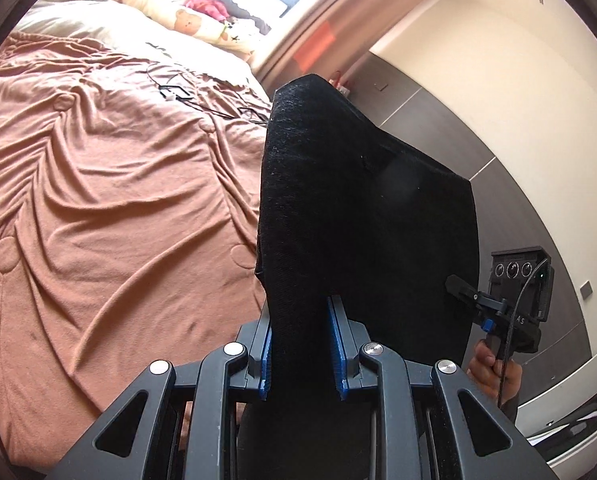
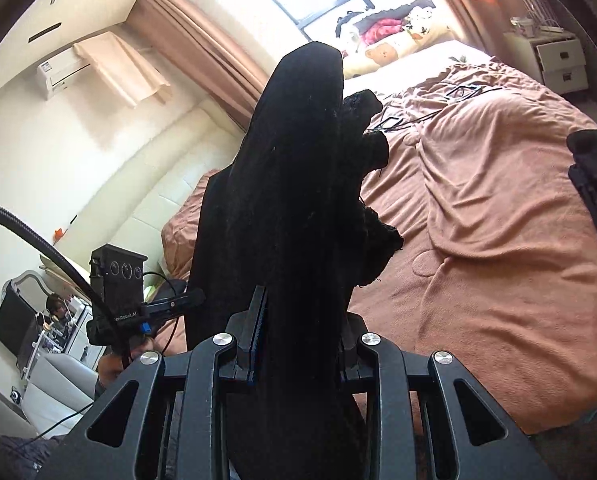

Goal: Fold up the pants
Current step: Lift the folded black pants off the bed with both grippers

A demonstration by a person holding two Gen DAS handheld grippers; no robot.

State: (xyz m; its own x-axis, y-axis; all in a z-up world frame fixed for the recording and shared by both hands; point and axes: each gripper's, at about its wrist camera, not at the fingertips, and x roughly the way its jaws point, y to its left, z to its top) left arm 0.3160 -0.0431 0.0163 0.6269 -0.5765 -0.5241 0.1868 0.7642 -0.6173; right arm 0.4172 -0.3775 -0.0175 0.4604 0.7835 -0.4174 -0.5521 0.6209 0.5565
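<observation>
While my left claw [image 1: 300, 344] and right claw [image 2: 298, 340] each pinch a bunched edge of the black pants [image 1: 362, 200], held up off the bed [image 1: 98, 184], one thick wad could slip out and drop that side in a heap.

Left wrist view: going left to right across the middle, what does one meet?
Brown bedspread → black pants clamped in the left gripper → right gripper with the hand holding it → grey wall panel.
</observation>
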